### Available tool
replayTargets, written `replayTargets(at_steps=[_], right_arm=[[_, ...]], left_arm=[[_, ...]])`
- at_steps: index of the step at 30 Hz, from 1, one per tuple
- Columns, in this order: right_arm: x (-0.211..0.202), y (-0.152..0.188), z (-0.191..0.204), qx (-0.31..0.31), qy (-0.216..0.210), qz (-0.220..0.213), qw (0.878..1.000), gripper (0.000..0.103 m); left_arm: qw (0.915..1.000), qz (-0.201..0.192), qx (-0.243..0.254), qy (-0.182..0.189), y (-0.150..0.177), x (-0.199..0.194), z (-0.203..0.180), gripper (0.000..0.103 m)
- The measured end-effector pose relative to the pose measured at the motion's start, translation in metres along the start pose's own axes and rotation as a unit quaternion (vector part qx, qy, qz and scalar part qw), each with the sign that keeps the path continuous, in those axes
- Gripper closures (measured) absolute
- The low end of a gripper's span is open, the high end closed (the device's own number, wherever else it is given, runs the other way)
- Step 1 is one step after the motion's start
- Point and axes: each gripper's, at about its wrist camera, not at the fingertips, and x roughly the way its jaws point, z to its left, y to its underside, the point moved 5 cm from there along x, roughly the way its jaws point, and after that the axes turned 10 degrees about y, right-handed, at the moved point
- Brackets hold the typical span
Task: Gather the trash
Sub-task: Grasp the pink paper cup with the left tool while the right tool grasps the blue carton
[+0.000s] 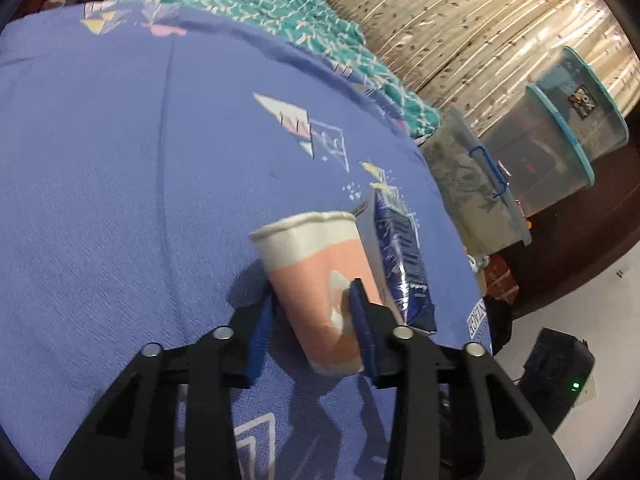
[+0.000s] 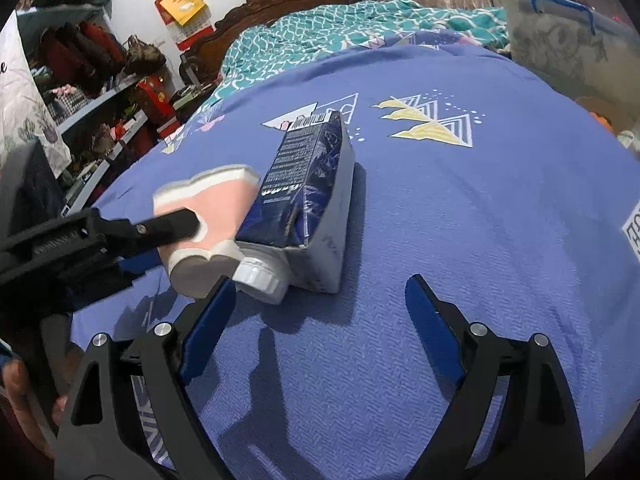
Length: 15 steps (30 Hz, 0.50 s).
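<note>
A pink and white paper cup (image 1: pixel 320 276) lies on its side on the purple bedsheet (image 1: pixel 120 200). My left gripper (image 1: pixel 312 304) is shut on the cup's body. A dark blue carton (image 1: pixel 404 264) with a white screw cap lies against the cup's right side. In the right wrist view the cup (image 2: pixel 208 216) is held by the left gripper (image 2: pixel 176 228), and the carton (image 2: pixel 312 192) lies beside it, its cap (image 2: pixel 260 278) pointing at me. My right gripper (image 2: pixel 320 304) is open and empty, just in front of the carton, its left finger near the cap.
A teal patterned blanket (image 2: pixel 340 24) lies at the head of the bed. Clear plastic storage boxes (image 1: pixel 560 144) stand beside the bed near the curtain (image 1: pixel 460 12). Cluttered shelves (image 2: pixel 92 92) stand on the left. A black device (image 1: pixel 560 376) sits on the floor.
</note>
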Motion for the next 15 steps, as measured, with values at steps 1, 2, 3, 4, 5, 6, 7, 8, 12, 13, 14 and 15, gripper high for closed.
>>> replayTargets(at_steps=[1,2,3,4,5,6,7,8,12,13,14,15], right_arm=[[0.001,0.000,0.001,-0.001,0.000,0.001,1.000,0.017],[0.001,0.000,0.002,-0.003,0.002,0.001,1.000,0.017],[0.001,0.000,0.002,-0.004,0.004,0.001,1.000,0.017],[0.002,-0.001,0.002,-0.005,0.005,0.001,1.000,0.017],[0.002,-0.001,0.002,-0.006,0.006,0.001,1.000,0.016],[0.003,-0.001,0.003,-0.007,0.007,0.001,1.000,0.016],[0.003,-0.002,0.004,-0.008,0.010,0.000,1.000,0.016],[0.003,-0.003,0.004,-0.010,0.012,-0.001,1.000,0.016],[0.004,-0.006,0.007,-0.012,0.016,-0.003,1.000,0.016],[0.003,-0.007,0.007,-0.013,0.017,-0.004,1.000,0.016],[0.003,-0.008,0.008,-0.013,0.018,-0.005,1.000,0.016],[0.002,-0.009,0.008,-0.014,0.018,-0.007,1.000,0.016]], left_arm=[[1.0000,-0.004,0.006,-0.005,-0.002,-0.004,-0.001,0.073],[0.9997,-0.013,0.014,-0.015,-0.004,-0.010,0.000,0.074],[0.9992,-0.022,0.020,-0.026,-0.007,-0.016,0.002,0.075],[0.9988,-0.027,0.023,-0.033,-0.010,-0.020,0.003,0.075],[0.9982,-0.035,0.024,-0.043,-0.013,-0.025,0.007,0.075],[0.9976,-0.042,0.024,-0.050,-0.015,-0.029,0.010,0.075],[0.9973,-0.044,0.024,-0.054,-0.017,-0.031,0.012,0.075],[0.9972,-0.044,0.022,-0.057,-0.018,-0.032,0.015,0.074],[0.9975,-0.038,0.002,-0.060,-0.019,-0.029,0.021,0.044],[0.9976,-0.039,-0.002,-0.058,-0.018,-0.028,0.022,0.038],[0.9975,-0.040,-0.004,-0.058,-0.018,-0.028,0.024,0.034],[0.9975,-0.038,-0.004,-0.060,-0.018,-0.026,0.025,0.031]])
